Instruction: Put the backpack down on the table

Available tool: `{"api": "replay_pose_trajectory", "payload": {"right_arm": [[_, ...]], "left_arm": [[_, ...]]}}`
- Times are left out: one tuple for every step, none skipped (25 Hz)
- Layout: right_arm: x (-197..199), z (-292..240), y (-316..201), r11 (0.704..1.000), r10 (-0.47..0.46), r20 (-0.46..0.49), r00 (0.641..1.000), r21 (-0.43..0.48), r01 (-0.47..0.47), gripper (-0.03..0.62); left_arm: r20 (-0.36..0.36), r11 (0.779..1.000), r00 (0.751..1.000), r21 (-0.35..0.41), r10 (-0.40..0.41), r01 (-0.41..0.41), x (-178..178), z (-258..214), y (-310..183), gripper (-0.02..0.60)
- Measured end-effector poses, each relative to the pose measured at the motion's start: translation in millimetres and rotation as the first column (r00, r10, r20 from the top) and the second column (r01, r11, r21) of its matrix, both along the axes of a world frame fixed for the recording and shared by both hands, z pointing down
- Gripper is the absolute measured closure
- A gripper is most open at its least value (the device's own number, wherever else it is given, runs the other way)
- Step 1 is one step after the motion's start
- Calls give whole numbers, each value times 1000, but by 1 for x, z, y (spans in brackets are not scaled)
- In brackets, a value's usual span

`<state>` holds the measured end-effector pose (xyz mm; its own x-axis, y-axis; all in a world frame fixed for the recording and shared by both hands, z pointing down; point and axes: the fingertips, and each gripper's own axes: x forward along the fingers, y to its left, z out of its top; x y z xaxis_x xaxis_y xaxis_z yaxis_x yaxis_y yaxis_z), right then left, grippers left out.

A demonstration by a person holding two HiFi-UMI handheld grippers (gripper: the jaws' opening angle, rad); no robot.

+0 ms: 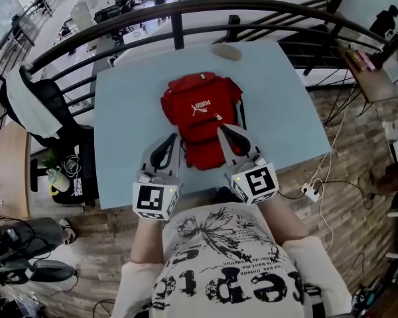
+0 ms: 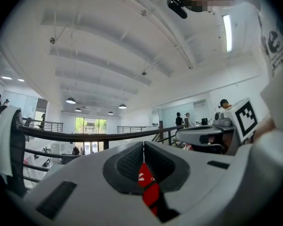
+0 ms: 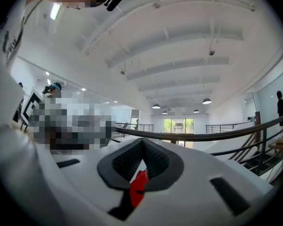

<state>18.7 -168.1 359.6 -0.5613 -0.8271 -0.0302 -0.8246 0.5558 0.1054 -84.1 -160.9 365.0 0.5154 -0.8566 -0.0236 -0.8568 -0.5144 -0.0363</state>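
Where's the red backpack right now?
In the head view the backpack lies at the middle of the blue table, its near end between the left gripper and the right gripper.

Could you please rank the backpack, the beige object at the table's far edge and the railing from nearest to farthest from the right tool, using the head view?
From the right tool:
1. Backpack: at the tips, red fabric between the jaws.
2. Beige object: at the far edge of the table.
3. Railing: behind the table, farthest.
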Motion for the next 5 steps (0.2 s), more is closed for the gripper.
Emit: {"api": "replay_pose_trajectory", "payload": {"right_arm": [[1, -1, -1, 1000, 3, 2, 1000, 0, -3, 602], [2, -1, -2, 1000, 7, 3, 1000, 0, -7, 603], [4, -1, -3, 1000, 13, 6, 1000, -2, -13, 602], [6, -1, -4, 1000, 19, 8, 1000, -4, -19, 602], [8, -1, -5, 1000, 26, 12, 1000, -7, -26, 602]], "left_arm": [[-4, 1000, 1000, -1, 0, 0, 1, -1, 0, 568], [-8, 1000, 1000, -1, 0, 0, 1, -2, 0, 568], [-11, 1000, 1000, -2, 0, 0, 2, -3, -1, 568], [-14, 1000, 1000, -3, -1, 1, 3, -3, -1, 568], [-16, 1000, 1000, -4, -2, 2, 4, -4, -2, 568]]}}
